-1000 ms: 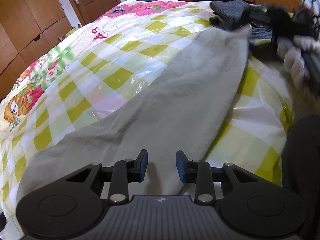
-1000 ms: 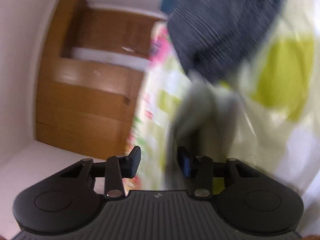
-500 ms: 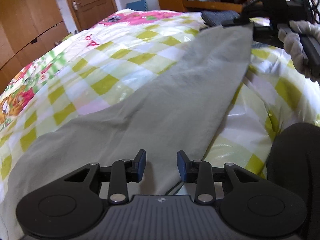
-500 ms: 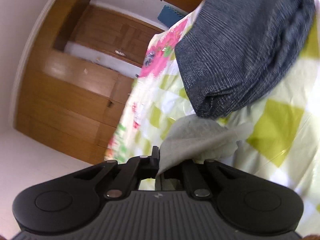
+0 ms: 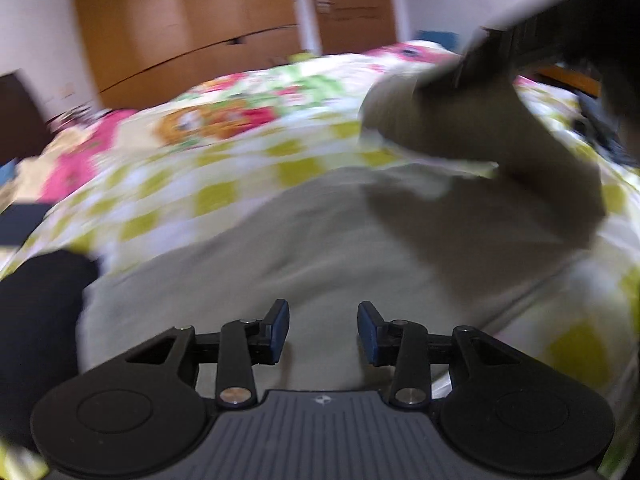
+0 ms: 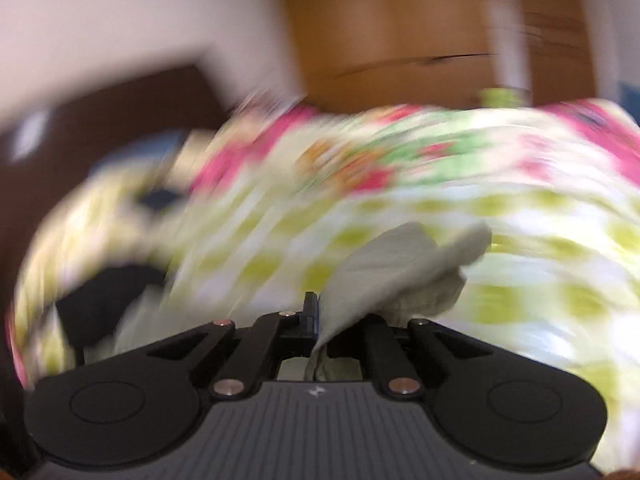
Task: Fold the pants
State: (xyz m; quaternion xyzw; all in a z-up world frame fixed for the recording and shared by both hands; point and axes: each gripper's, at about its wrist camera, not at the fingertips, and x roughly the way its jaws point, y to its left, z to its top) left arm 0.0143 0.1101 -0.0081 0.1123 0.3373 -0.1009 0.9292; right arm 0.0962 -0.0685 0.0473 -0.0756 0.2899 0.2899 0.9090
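The grey-beige pants (image 5: 320,248) lie spread on the checked bedspread in the left wrist view, which is blurred. My left gripper (image 5: 323,330) is open and empty just above the near part of the pants. My right gripper (image 6: 320,320) is shut on the pants' leg end (image 6: 400,268), which bunches up in front of its jaws. In the left wrist view the right gripper (image 5: 504,60) holds that leg end lifted at the upper right, with the leg (image 5: 480,152) hanging back over the rest of the pants.
The bedspread (image 5: 224,148) has yellow-green checks and a pink floral band. Wooden wardrobes (image 5: 224,20) stand behind the bed. A dark shape (image 5: 36,320) sits at the near left. Both views are motion-blurred.
My right gripper has carried the pinched leg end across and over the pants. Both cameras have swung left, so the wardrobes now fill the background. My left gripper stays open.
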